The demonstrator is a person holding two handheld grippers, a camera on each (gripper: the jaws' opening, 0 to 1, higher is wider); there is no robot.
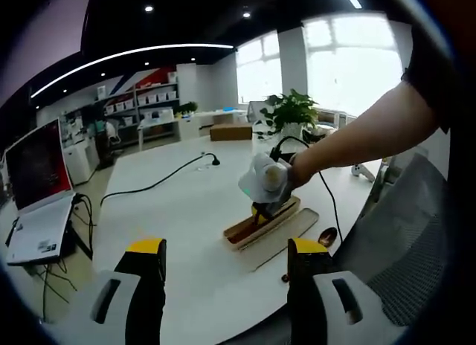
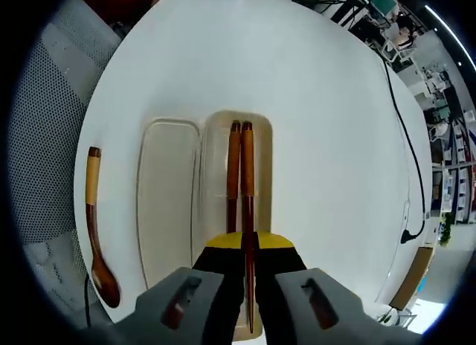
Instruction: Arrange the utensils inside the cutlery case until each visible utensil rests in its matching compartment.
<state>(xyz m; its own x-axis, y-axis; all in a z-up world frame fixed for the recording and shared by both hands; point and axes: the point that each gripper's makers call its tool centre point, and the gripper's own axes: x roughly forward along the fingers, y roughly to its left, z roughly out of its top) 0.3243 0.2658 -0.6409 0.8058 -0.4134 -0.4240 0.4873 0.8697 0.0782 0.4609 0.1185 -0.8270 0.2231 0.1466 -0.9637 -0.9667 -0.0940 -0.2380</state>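
Starting on the left: my left claw stands wide open with nothing in it, held back over the near edge of the white surface, I think so it keeps clear while the other hand works. From the left gripper view the cutlery case lies ahead near the surface's right rim, with the person's hand bringing the right claw down into it.

In the right gripper view the wooden spoon lies loose on the surface, just outside the case lid (or the second tray, I cannot tell which), and close to the surface's edge by the mesh chair. Its bowl points towards me. Right of the lid sits the case base, and two chopsticks lie lengthwise in it side by side. My right claw is closed down on the right-hand chopstick, seemingly to settle it straight in its compartment.

There is broad open surface to the right of the case, so I would judge the spoon is what remains
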